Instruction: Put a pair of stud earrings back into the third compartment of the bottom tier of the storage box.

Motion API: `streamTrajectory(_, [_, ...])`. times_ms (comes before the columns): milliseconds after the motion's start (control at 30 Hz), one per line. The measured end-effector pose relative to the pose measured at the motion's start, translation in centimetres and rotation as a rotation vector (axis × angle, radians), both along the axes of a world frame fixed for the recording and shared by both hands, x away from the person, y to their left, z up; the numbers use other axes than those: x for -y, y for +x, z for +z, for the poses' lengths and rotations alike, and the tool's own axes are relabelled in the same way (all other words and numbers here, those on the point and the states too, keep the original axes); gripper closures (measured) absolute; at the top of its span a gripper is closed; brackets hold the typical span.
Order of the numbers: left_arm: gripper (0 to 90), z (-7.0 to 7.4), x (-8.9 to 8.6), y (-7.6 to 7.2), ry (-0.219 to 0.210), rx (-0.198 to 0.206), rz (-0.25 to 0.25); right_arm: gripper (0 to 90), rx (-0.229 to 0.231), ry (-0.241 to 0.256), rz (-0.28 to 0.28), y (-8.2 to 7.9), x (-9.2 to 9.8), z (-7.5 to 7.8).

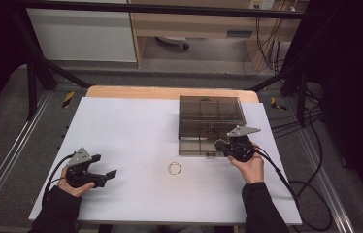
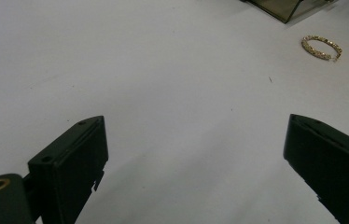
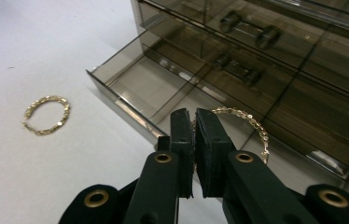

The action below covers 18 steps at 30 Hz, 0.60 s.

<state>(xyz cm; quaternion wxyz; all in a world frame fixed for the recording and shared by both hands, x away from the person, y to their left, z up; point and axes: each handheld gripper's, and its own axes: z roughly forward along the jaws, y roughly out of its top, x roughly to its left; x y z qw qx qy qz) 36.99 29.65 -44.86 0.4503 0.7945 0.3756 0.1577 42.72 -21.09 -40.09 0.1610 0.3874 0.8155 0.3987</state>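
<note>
Right tongs (image 3: 194, 140): jaws together, clamped on a thin gold chain bracelet (image 3: 249, 122); chain arcs out to the right of the jaw tips & hangs down at its far end. In high view the right tongs (image 1: 224, 145) sit at the front edge of the box, held by the right hand (image 1: 251, 167).
Gold chain bracelet, place: held over the pulled-out bottom drawer (image 3: 130, 81), above its near right compartment; can't tell if it touches the drawer floor.
Box: smoky transparent plastic drawer organiser (image 1: 211, 124), closed drawers w/ loop handles stacked above the open one; right in front of the right tongs.
Second piece: gold hoop-shaped bracelet (image 3: 46, 114) flat on the white table (image 1: 131, 136), left of the right tongs, near the open drawer's corner but apart from it. In high view it lies between both tongs (image 1: 174, 168).
Left tongs (image 2: 196, 154): jaws wide apart, nothing between them, low over bare table. Hoop bracelet (image 2: 321, 47) lies ahead & to the right of them, well apart; organiser corner just beyond it.
Left hand (image 1: 70, 184): grips the left tongs (image 1: 107, 175) near the table's front left, jaws pointing toward the hoop.
</note>
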Motion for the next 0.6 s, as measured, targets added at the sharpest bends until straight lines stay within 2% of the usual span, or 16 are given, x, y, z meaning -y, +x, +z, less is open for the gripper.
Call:
streamTrajectory(300, [6.4, 0.0, 0.0, 0.0, 0.002, 0.001, 0.0, 86.1, -0.007, -0.012, -0.035, 1.1, 0.6, -0.1])
streamTrajectory(600, [6.4, 0.0, 0.0, 0.0, 0.002, 0.0, 0.0, 86.1, -0.028, -0.015, -0.07, 1.8, 1.4, -0.8])
